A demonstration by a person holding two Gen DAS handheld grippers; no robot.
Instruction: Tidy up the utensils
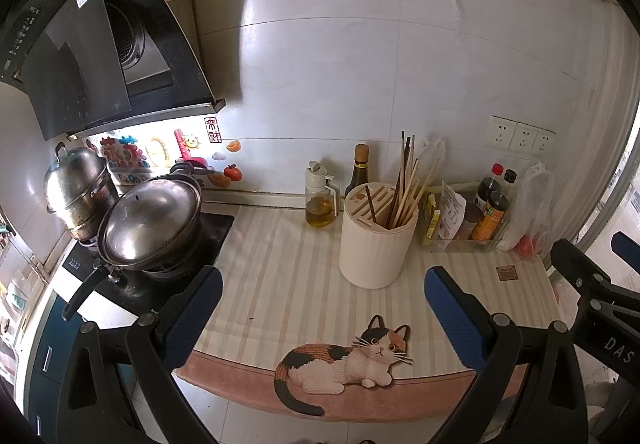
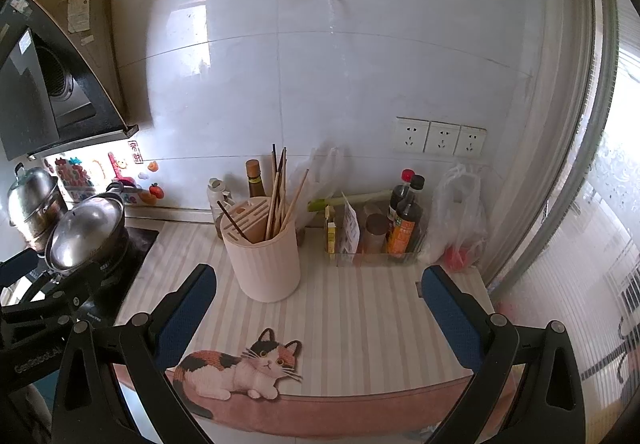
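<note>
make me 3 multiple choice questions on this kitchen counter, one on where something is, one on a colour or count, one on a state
1. Where do the chopsticks stand?
A. in the cream utensil holder
B. flat on the striped mat
C. inside the wok

2. How many wall sockets sit in a row above the condiment tray?
A. one
B. three
C. five

3. What state are the left gripper and the right gripper in?
A. both shut on chopsticks
B. one open, one shut
C. both open, holding nothing

Answers:
1. A, the sticks rise out of the holder's open compartment.
2. B, three white plates show side by side on the tiles.
3. C, each wrist view shows its blue pads wide apart with only the mat between them.
</note>
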